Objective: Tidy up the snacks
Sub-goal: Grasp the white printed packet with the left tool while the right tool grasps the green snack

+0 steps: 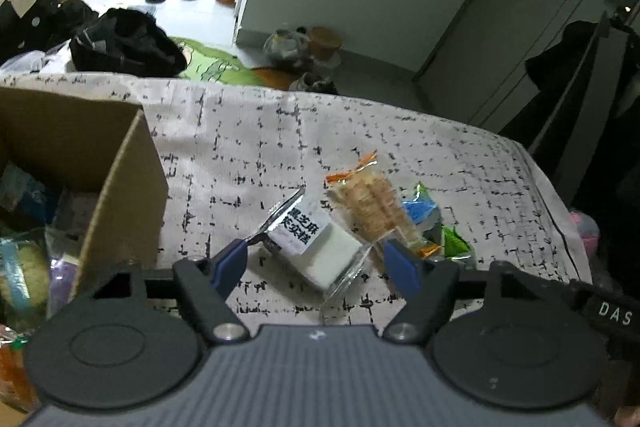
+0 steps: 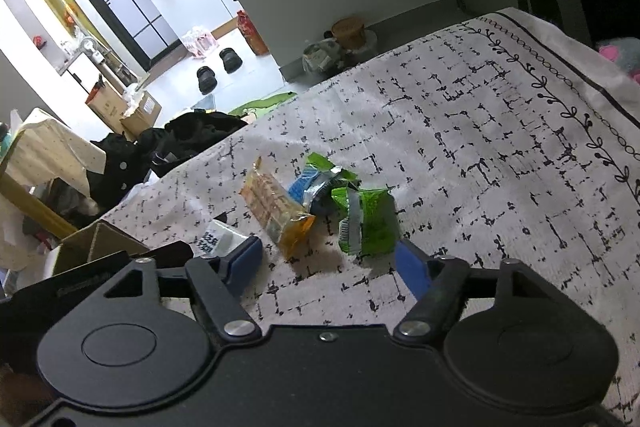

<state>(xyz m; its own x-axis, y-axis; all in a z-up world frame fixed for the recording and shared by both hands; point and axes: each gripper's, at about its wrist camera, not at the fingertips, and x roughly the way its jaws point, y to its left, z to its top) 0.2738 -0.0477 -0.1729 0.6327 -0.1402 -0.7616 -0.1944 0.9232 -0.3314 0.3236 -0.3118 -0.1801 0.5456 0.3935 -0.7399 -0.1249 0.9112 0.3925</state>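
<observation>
Honestly, left gripper [image 1: 316, 259] is spread around the white cake pack [image 1: 320, 247]; its slick wrapper could squirt out, nudging the cracker pack [image 1: 372, 207].

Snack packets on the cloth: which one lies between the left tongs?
The white cake packet with black Chinese print lies between the open left tongs. The cracker packet and the green packets lie beyond it.

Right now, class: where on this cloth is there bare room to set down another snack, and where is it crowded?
Bare cloth lies right of the green packet, out to the leafy border, and beyond the snacks toward the far edge. A narrower strip runs between the box and the white packet. The snack cluster between both open grippers is crowded.
</observation>
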